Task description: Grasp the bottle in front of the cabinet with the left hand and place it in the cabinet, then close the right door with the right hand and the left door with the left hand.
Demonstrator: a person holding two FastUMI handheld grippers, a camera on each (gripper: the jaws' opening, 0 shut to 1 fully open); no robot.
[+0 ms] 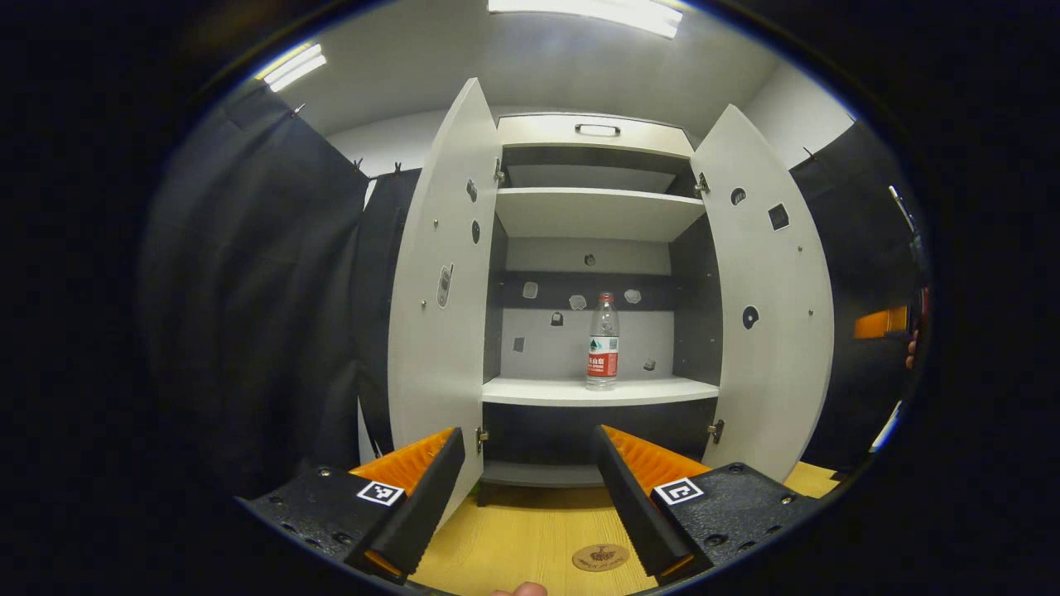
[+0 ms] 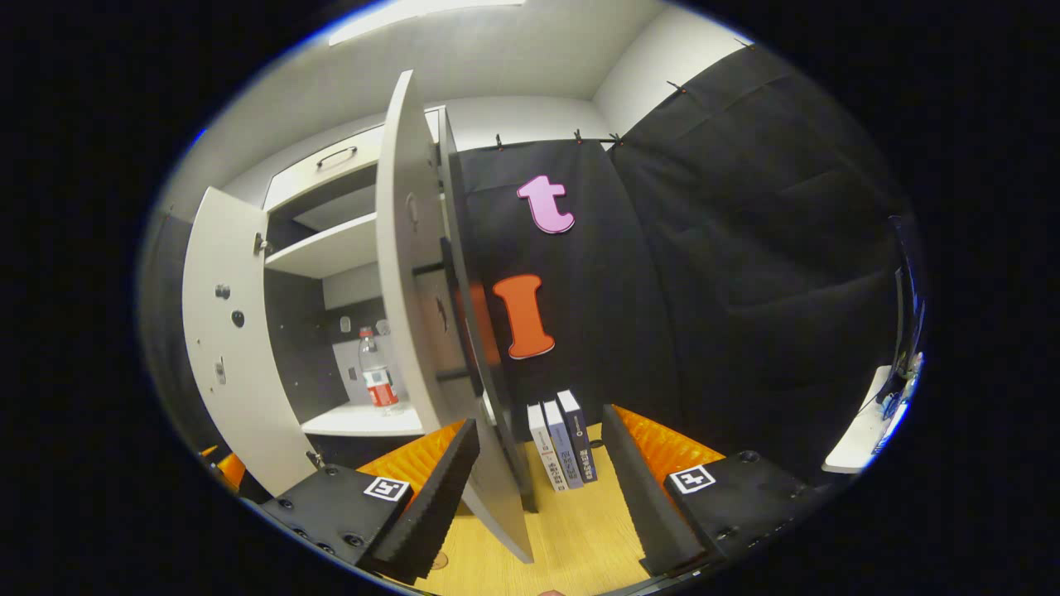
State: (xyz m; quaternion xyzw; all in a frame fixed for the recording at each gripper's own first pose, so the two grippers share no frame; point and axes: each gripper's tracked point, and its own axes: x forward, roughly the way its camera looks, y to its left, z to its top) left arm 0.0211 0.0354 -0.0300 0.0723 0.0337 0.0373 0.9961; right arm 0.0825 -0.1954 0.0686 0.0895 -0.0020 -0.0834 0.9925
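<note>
Clear plastic water bottle with a red label [image 1: 603,341] standing upright on the white middle shelf [image 1: 530,391] inside the tall white cabinet [image 1: 596,132], toward the middle, nothing touching it. Placing step judged done. Both doors wide open, so both closings left. Left gripper [image 1: 528,488] back from the cabinet, facing straight in, jaws spread wide and holding nothing, above the pale wooden surface [image 1: 530,530]. Right gripper [image 2: 538,484] also with jaws wide and empty, lined up on the edge of the white right door [image 2: 406,273], which runs down between its fingers but apart from them as far as can be told. White left door [image 1: 439,290] swung out, untouched. Next up, by the task order: right door first, then the left. Three upright books [image 2: 563,447] just past the right door.
</note>
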